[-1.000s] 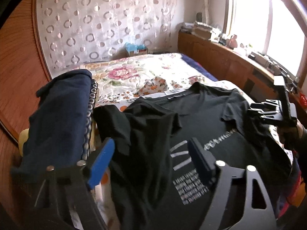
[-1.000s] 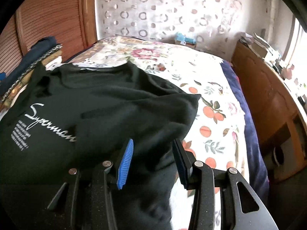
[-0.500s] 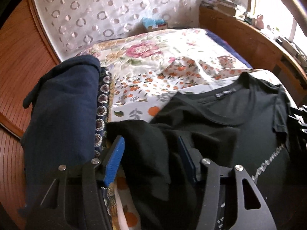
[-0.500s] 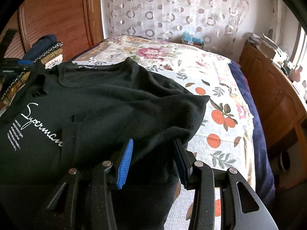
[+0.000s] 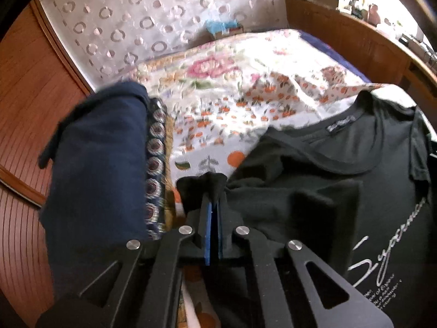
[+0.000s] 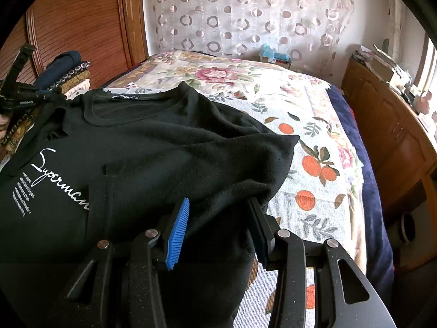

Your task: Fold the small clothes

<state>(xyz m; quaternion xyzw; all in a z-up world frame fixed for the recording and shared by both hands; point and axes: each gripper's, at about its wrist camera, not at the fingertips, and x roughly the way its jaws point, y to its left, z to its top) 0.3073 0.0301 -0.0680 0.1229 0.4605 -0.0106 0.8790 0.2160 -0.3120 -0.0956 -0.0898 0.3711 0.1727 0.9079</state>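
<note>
Matt black cloth t-shirt [image 6: 169, 147]; ribbed wooden wardrobe [image 6: 82, 22].

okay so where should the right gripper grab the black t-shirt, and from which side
Probably the sleeve edge of the black t-shirt that lies folded over by the right gripper. Come in from the shirt's outer side, over the floral bedspread, jaws straddling the hem: there the cloth ends in a thin free edge. The left gripper pinches the opposite sleeve the same way.

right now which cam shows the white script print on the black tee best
The right wrist view: the white script print lies unblurred on the black t-shirt, with the start of the word and the small text block beside it readable. The left wrist view shows the print stretched at the frame's right edge, its middle blurred.
</note>
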